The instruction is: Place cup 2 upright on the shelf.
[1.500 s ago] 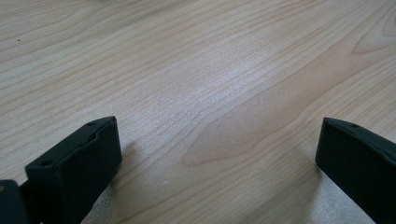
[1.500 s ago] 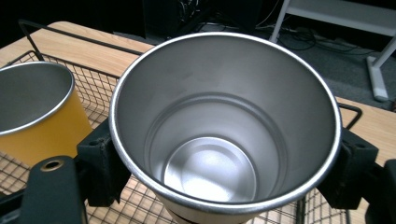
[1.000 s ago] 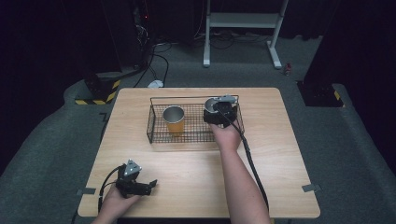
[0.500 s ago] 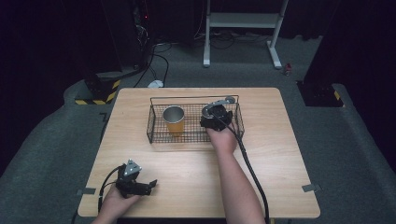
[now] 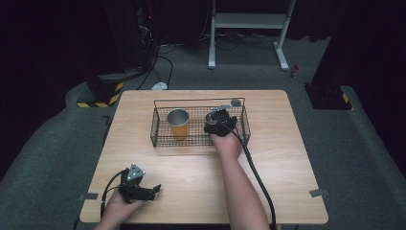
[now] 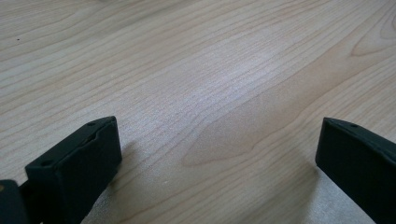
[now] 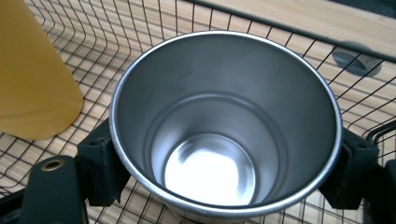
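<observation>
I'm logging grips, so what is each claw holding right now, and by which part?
The right claw grips the steel cup by its outer wall just under the rim, inside the wire basket. The left claw holds nothing.

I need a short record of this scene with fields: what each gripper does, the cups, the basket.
right gripper: shut on steel cup, jaws on its two sides, inside the wire basket
left gripper: open, holds nothing, low over the wooden table at its near left
yellow cup: upright in the basket's left part, beside the steel cup, apart from it
</observation>
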The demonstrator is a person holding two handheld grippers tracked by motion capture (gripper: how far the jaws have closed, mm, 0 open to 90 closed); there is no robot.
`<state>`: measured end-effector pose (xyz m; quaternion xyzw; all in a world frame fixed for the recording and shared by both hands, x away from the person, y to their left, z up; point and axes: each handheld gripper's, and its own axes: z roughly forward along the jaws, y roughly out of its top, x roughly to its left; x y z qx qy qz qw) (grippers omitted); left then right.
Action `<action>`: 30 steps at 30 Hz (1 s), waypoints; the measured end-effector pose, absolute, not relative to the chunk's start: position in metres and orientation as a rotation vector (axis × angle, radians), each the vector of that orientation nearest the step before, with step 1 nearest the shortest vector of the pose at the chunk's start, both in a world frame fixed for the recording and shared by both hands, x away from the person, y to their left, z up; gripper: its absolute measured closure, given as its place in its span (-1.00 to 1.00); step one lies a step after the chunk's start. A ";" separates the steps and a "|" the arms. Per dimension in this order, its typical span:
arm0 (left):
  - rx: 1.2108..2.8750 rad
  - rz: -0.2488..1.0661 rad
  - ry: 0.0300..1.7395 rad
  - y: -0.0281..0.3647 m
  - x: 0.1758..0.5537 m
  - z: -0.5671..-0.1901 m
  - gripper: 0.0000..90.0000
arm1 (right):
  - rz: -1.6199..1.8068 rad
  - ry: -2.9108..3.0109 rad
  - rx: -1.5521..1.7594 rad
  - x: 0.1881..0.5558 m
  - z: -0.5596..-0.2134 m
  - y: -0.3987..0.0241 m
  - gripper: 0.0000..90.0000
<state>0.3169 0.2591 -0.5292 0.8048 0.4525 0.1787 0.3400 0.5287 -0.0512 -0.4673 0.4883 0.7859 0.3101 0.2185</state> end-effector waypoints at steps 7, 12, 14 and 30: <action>2.097 0.466 1.176 0.259 0.317 -0.529 -0.98 | 0.847 2.194 1.357 0.529 -0.471 -0.050 -0.62; 2.097 0.467 1.176 0.259 0.317 -0.529 -0.98 | 0.852 2.197 1.373 0.530 -0.471 -0.051 -0.67; 2.096 0.467 1.177 0.259 0.317 -0.529 -0.98 | 0.845 2.196 1.380 0.529 -0.470 -0.051 -0.69; 2.100 0.466 1.181 0.258 0.317 -0.529 -0.98 | 0.830 2.179 1.358 0.525 -0.464 -0.054 -0.78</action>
